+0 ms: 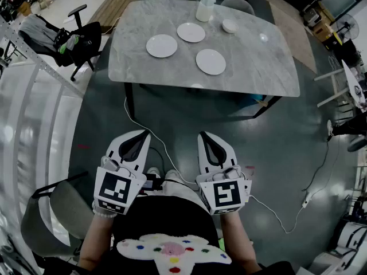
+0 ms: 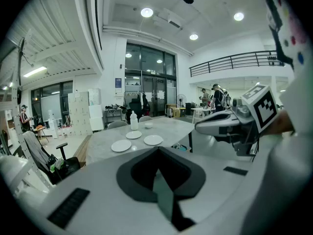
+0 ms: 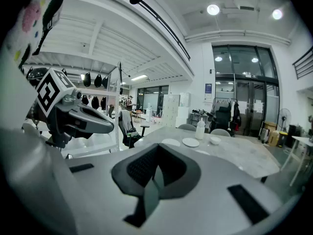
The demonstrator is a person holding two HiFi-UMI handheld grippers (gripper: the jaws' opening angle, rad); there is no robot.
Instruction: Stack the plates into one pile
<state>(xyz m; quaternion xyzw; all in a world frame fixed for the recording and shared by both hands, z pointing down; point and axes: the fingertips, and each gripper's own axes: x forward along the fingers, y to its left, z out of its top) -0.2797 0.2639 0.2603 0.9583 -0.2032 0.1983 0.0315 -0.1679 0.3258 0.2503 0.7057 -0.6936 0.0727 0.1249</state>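
Standing well back from the table (image 1: 269, 67), the person is holding the left gripper (image 1: 137, 139) and right gripper (image 1: 207, 141) closed and empty while three plates (image 1: 161, 46) are lying apart across its left half, so stacking is not yet begun and approaching, then opening on one rim, seems next.

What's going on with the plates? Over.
Left gripper, right gripper: jaws shut, empty, short of the table. Left plate, far plate, right plate lie apart, unstacked. Bottle, small bowl behind them.
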